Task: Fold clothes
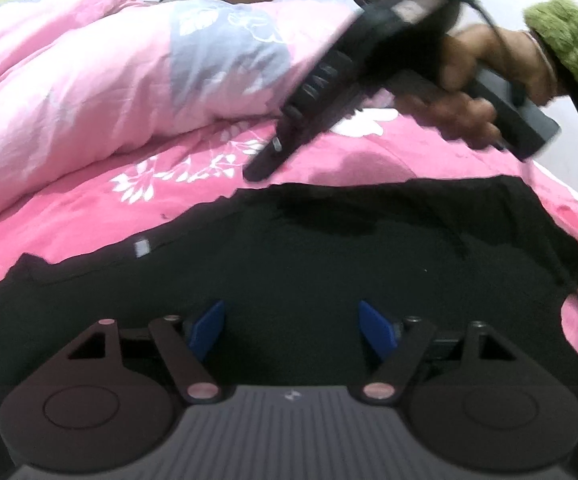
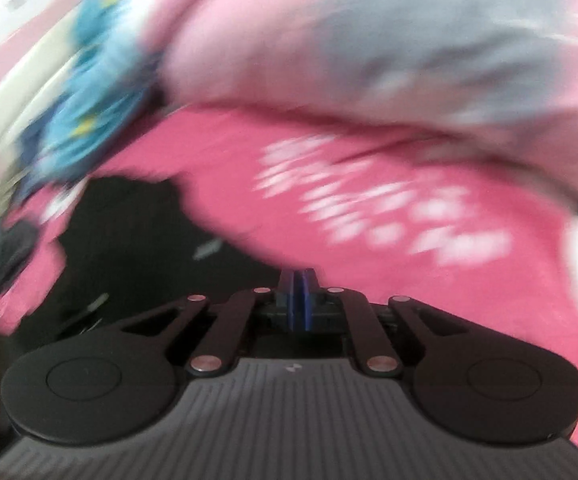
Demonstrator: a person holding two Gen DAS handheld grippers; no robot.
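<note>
Left wrist view: a bright pink bedsheet (image 1: 89,216) with white flower prints covers the bed, a puffy pale pink duvet (image 1: 89,80) bunched at its far side. A matte black garment (image 1: 329,248) lies spread flat on the sheet, a small white tag (image 1: 142,247) near its edge. The left gripper (image 1: 292,330) hovers over it, blue fingers wide apart, holding nothing. The right gripper (image 2: 297,300), blurred, has its fingers pressed together with nothing visible between them, above the garment's far edge.

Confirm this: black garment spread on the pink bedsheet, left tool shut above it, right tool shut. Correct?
Not quite. The left tool is open, its blue fingers spread apart, as the left wrist view shows. The black garment does lie on the pink bedsheet, and the right tool is shut.
</note>
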